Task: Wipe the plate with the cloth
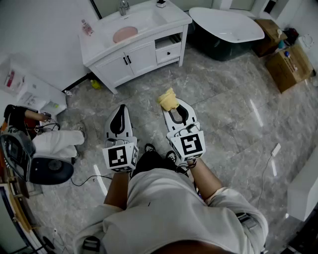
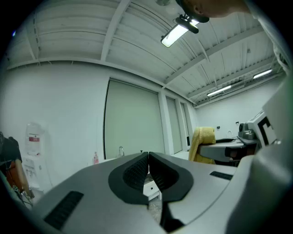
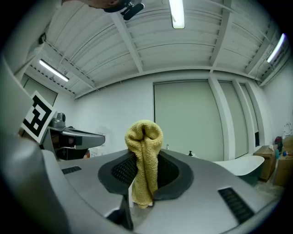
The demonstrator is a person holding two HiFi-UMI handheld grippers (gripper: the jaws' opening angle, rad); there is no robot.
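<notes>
Yellow cloth point(image 1: 168, 99) sticks out of the tip of the right hand-held gripper point(image 1: 172, 105) in the head view. The left hand-held gripper point(image 1: 120, 110) is just beside it, and both are held up over the grey stone floor point(image 1: 223, 99). The pink plate point(image 1: 125, 33) is well apart from the cloth. It lies in the sink on the white tabletop point(image 1: 154, 20) of a cabinet point(image 1: 134, 57), near the tap point(image 1: 123, 7). A small pink bottle point(image 1: 87, 27) stands at the back edge of the tabletop. A stretch of bare floor lies between the grippers and the cabinet. A bathtub point(image 1: 226, 25) is to the right of the cabinet, with brown boxes point(image 1: 290, 67) past it. A person point(image 1: 54, 144) sits low on the left.

From the left gripper view, the left hand-held gripper point(image 2: 148, 160) has its two jaws pressed together with nothing between them. The cloth point(image 2: 203, 141) hangs off to the right in the other gripper.

From the right gripper view, the right hand-held gripper point(image 3: 145, 178) has its jaws squeezed on the cloth point(image 3: 144, 155). The cloth is folded over, bulges above the jaws and hangs down below them. The bathtub point(image 3: 238, 162) shows behind on the right, and the left hand-held gripper point(image 3: 73, 137) on the left.
</notes>
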